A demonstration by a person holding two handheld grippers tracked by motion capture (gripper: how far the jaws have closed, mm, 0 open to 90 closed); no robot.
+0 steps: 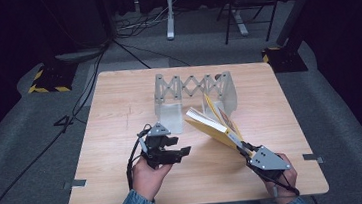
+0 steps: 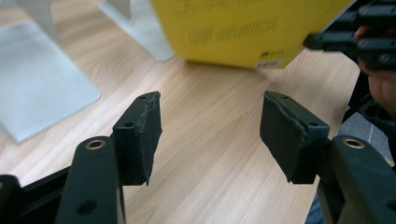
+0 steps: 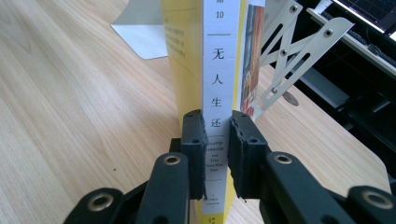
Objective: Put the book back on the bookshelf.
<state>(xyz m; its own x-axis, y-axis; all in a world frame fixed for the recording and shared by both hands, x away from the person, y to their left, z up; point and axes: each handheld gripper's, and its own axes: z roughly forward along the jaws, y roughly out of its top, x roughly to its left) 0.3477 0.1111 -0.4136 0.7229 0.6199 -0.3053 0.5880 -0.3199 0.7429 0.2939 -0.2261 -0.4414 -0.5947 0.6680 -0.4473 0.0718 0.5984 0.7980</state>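
A yellow book (image 1: 215, 132) with a white spine (image 3: 217, 70) is tilted over the table in front of a metal scissor-type book rack (image 1: 191, 87). My right gripper (image 1: 241, 147) is shut on its spine end (image 3: 217, 127). A second book with a colourful cover (image 3: 252, 60) stands just behind it in the rack's right part (image 1: 211, 106). My left gripper (image 1: 183, 151) hovers to the left of the yellow book, open and holding nothing (image 2: 212, 105). In the left gripper view the yellow book's cover (image 2: 233, 32) is ahead of the jaws, and the right gripper (image 2: 364, 39) is at the upper right.
The wooden table (image 1: 120, 118) has bare surface on its left and near side. The rack's flat metal foot plate (image 2: 37, 84) lies to the left of my left gripper. Beyond the table are stand legs (image 1: 169, 17), cables and grey floor.
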